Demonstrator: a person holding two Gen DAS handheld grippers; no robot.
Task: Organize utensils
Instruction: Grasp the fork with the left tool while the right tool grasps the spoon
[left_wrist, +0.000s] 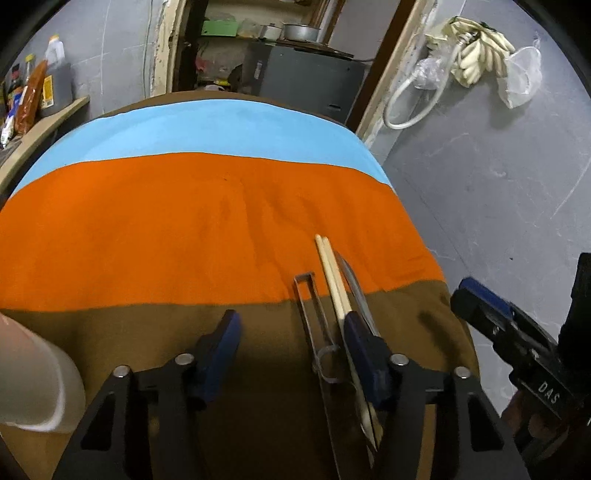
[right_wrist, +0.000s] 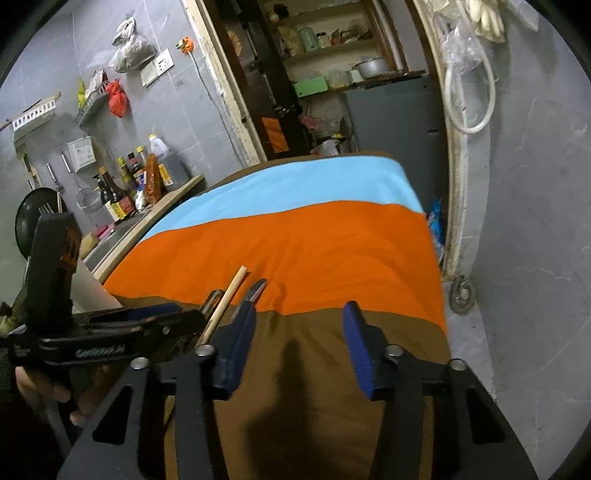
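My left gripper (left_wrist: 291, 332) jaws gape, nothing clenched; chopsticks (left_wrist: 334, 280), knife (left_wrist: 354, 288) and metal tongs (left_wrist: 308, 306) lie bunched by the right-hand jaw on the tabletop (left_wrist: 184, 229) (pre-sorted, prob.). Right gripper (right_wrist: 299, 336) jaws also released, utensils just outside its left jaw.

Both tilt downward, side by side. The left hand-held gripper (left_wrist: 291, 328) has its jaws apart; the right hand-held gripper (right_wrist: 299, 325) likewise, nothing between them.

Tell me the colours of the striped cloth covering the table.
The cloth has light blue, orange and brown bands, with a thin brown strip at the far edge. The right wrist view shows it best.
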